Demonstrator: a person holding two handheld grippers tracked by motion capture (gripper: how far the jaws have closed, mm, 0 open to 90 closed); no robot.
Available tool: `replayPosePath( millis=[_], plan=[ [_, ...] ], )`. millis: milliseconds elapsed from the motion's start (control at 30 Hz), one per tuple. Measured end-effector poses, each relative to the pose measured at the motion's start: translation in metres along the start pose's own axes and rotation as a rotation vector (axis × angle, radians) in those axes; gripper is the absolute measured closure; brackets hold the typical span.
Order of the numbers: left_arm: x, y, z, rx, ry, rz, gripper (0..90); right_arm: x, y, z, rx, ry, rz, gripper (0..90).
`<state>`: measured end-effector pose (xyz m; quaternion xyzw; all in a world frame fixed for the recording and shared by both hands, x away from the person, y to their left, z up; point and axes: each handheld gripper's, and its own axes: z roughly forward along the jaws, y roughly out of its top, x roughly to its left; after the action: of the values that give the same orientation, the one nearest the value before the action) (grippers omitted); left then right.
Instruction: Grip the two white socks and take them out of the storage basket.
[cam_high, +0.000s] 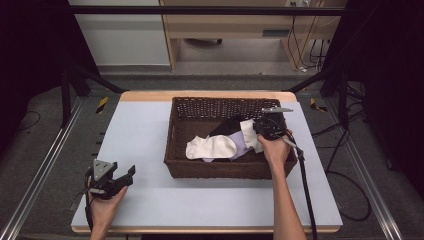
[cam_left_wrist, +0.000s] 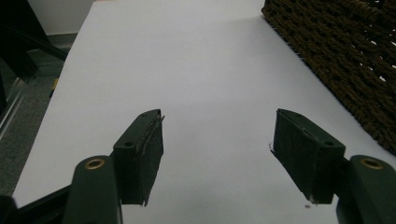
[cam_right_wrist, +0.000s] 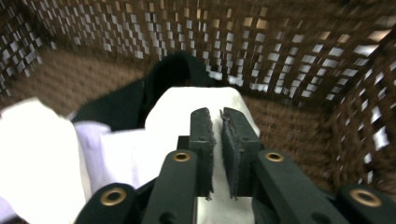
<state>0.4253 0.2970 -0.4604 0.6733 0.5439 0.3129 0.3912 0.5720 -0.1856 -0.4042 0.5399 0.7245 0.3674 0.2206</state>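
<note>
High view: the wicker basket (cam_high: 220, 167) holds the socks (cam_high: 212, 146); the right gripper (cam_high: 267, 126) is at their 3 o'clock side. Left gripper view: the left gripper (cam_left_wrist: 217, 140) waits released above the table (cam_left_wrist: 201, 60). Right gripper view: jaws nearly closed over a white sock (cam_right_wrist: 196, 107); whether they pinch it I cannot tell. Emptying seems barely begun.

— What is behind the counter (cam_high: 150, 200)?
— A grey floor (cam_high: 240, 80), then a pale wall (cam_high: 125, 40) and a light wooden desk (cam_high: 240, 25) with black cables (cam_high: 305, 45) hanging down.
— And the sides?
— Very dark. Metal rails (cam_high: 40, 175) run along the floor on both sides.
</note>
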Motion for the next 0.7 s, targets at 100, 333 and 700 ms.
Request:
replayPosePath(
  millis=[100, 333, 700],
  plan=[
    [0.000, 0.000, 0.000, 0.000, 0.000, 0.001, 32.0, 0.000, -0.001, 0.004, 0.047, 0.003, -0.009, 80.2],
    [0.001, 0.000, 0.000, 0.001, -0.001, 0.000, 32.0, 0.000, -0.001, 0.006, 0.066, -0.004, 0.003, 79.7],
    [0.000, -0.001, 0.002, 0.006, -0.005, 0.002, 32.1, 0.000, -0.006, 0.024, 0.195, 0.011, -0.014, 60.5]
  ],
)
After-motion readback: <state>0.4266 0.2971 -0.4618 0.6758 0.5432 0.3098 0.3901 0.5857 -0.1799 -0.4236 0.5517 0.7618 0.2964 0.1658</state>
